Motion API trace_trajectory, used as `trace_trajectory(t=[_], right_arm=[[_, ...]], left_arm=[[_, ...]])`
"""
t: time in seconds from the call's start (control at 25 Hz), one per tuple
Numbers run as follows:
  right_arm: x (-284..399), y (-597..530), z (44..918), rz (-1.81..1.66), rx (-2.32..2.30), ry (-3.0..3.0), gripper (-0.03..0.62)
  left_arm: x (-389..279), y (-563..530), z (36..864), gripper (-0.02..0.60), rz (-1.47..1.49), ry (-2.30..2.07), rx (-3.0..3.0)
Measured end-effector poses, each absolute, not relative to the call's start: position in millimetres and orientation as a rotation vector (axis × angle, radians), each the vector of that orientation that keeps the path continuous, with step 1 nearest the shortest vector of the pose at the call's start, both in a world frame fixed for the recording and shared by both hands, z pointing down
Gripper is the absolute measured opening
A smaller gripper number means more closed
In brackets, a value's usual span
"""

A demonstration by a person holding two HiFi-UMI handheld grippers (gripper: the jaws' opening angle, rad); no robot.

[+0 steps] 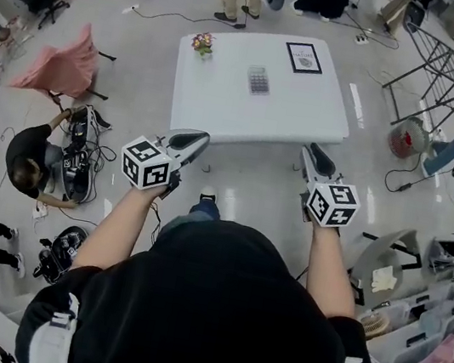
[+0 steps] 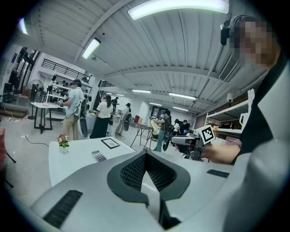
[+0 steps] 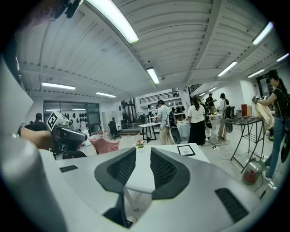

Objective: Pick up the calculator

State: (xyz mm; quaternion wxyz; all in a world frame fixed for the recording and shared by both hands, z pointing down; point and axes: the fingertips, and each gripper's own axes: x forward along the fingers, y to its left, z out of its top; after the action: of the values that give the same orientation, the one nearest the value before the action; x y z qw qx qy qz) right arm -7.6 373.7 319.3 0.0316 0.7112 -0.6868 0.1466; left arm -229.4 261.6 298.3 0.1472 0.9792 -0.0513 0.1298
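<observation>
Calculator (image 2: 99,156) — left gripper view | picture frame (image 3: 186,150), flowers (image 3: 140,143) — right gripper view

White table (image 1: 222,107), small flower pot (image 1: 203,43) (far left corner), framed picture (image 1: 304,57); pink-draped chair (image 1: 57,62)

One table (image 1: 221,111), one calculator (image 1: 259,79), one framed card (image 1: 304,57), one flower pot (image 1: 203,43) — two grippers (image 1: 198,139) (image 1: 311,152).

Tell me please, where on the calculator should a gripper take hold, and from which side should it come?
Probably across its two long edges, near the middle, coming from above. The calculator lies flat on the white table, long side pointing away from the person, with bare tabletop all around it, so only its thin edges offer a grip.
</observation>
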Motion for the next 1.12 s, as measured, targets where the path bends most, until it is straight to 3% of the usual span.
trace_trajectory(t=[0.24, 1.12], right_arm=[[6.2, 374.0, 328.9, 0.483, 2.219, -2.051, 0.149], [42.8, 240.3, 354.0, 0.588, 2.221, -1.920, 0.173]], left_arm=[[-213.3, 250.5, 303.0, 0.018, 0.375, -0.103, 2.820], [-166.9, 82.7, 340.8, 0.018, 0.413, -0.002, 2.742]])
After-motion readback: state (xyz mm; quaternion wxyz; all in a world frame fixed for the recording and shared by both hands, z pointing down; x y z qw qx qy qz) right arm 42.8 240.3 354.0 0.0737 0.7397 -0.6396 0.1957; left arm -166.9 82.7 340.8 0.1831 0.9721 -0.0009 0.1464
